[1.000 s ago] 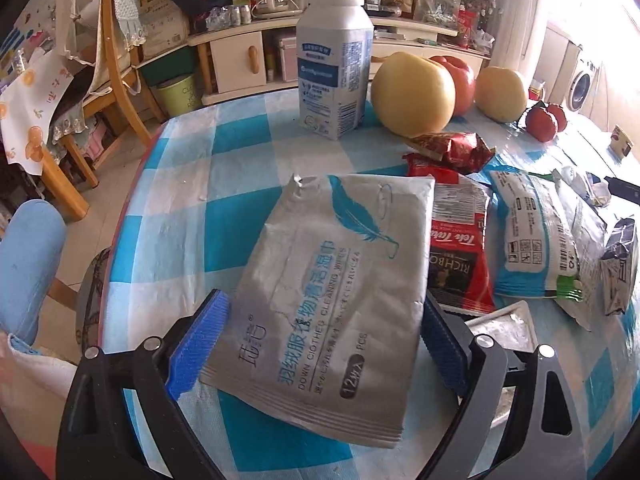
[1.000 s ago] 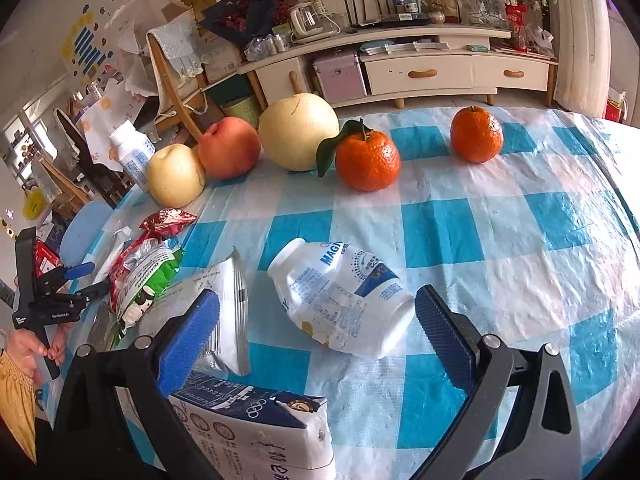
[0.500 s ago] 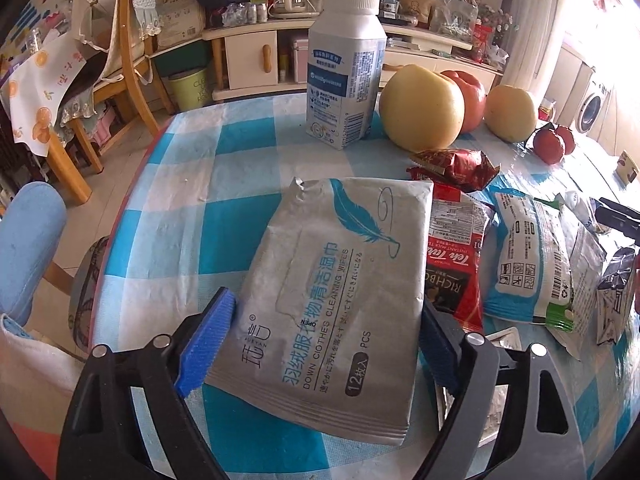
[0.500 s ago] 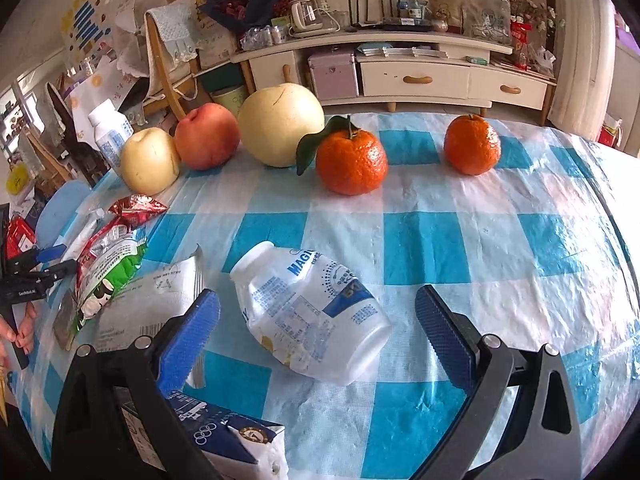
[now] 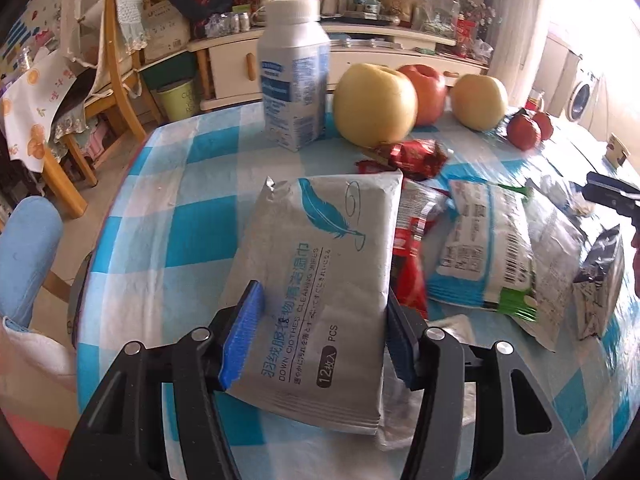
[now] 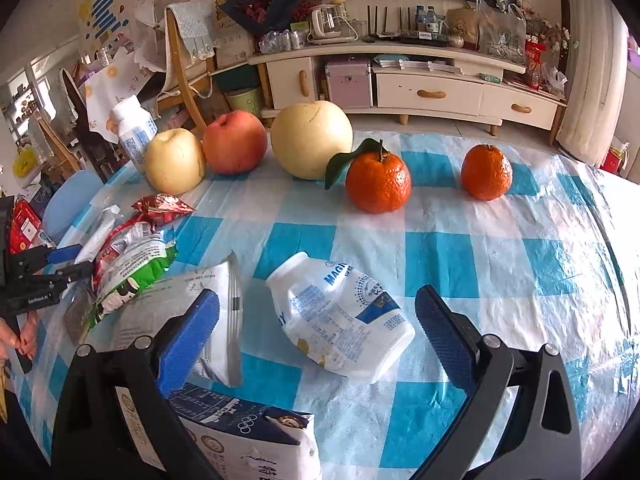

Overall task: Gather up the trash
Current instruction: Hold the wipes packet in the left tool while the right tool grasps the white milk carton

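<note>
Left wrist view, from the left: a wooden chair [image 5: 116,92] beyond the edge of the blue-checked tablecloth [image 5: 160,220], then an upright white bottle [image 5: 294,76] at the far side. Nearer, at centre, shows the left gripper [image 5: 320,320] drawn in narrow, blue pads against both long edges of a grey wipes packet [image 5: 320,264], gripping its near end. Further right, a yellow pear [image 5: 374,104], a crumpled red wrapper [image 5: 416,156] just in front of it, and a blue-and-white bag [image 5: 484,248] lying flat beside the packet. Right wrist view, from the left: shows the left gripper only small and from the side at the frame's edge, the packet itself not made out. Then a silver bag [image 6: 192,304] standing partly behind the left finger, and a dark-blue-and-white carton [image 6: 240,440] under the tool's near edge, neither plain in the other view. At centre, the right gripper [image 6: 320,320] spread wide, holding nothing, with a crushed white bottle [image 6: 340,316] lying on its side between the pads, apart from both. Behind it, seen clearly only here, two tangerines [image 6: 378,182] well apart on the cloth.
</note>
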The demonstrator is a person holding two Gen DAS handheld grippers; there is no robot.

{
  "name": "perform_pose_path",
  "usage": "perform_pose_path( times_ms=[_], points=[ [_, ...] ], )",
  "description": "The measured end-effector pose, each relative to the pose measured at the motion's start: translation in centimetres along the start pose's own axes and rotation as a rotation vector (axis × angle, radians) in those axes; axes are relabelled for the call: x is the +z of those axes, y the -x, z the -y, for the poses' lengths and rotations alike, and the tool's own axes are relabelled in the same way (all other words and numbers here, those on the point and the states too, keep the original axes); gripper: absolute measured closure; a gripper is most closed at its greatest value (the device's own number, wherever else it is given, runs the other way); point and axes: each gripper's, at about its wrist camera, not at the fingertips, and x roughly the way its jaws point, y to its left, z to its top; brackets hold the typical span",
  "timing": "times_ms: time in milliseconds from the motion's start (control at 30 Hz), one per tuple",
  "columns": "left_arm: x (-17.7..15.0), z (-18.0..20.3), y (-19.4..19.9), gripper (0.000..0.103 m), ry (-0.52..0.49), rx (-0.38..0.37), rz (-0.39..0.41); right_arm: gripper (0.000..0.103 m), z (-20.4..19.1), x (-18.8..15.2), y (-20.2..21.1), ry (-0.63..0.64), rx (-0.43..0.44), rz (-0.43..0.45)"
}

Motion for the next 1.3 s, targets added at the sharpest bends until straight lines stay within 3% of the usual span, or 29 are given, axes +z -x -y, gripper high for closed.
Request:
perform_pose_path(
  times_ms=[267,367,500,567,733,867,967,1133,1300],
  points=[
    [-1.6,4.4,1.7,0.044,-0.097,-0.087,-0.010,0.004,-2.4,-1.0,0.8,0.075,0.013,-0.029],
    [-1.8,4.8,2.6,0.035,-0.103,-0.166,-0.011,0.004,-2.9,-1.8,1.2,0.068,0.054,-0.049],
    [-1.3,4.6,4.1,0.015,-0.101,-0.161,0.061,0.004,-3.1,-2.5,2.1,0.034,0.113,-0.062],
    [-1.0,4.4,4.0,0.012,-0.095,-0.127,0.076,0.004,-3.0,-2.6,2.8,0.011,0.113,-0.057],
    [-0.7,3.8,2.1,0.012,-0.080,-0.118,0.033,0.004,-1.5,-3.3,5.1,-0.176,0.055,-0.024],
    [-0.7,3.5,0.6,0.012,-0.064,-0.120,-0.007,0.004,-0.5,-5.4,6.7,-0.391,0.093,-0.006],
    [-0.9,3.6,0.3,0.012,-0.055,-0.111,-0.007,0.004,-1.2,-7.4,7.0,-0.478,0.110,-0.022],
    [-1.1,3.8,0.4,0.019,-0.029,-0.106,-0.012,0.009,-3.9,-7.9,5.7,-0.455,0.145,-0.036],
    [-1.5,4.0,0.8,0.027,0.002,-0.095,-0.017,0.009,-5.0,-7.3,3.4,-0.419,0.101,-0.041]
  ],
)
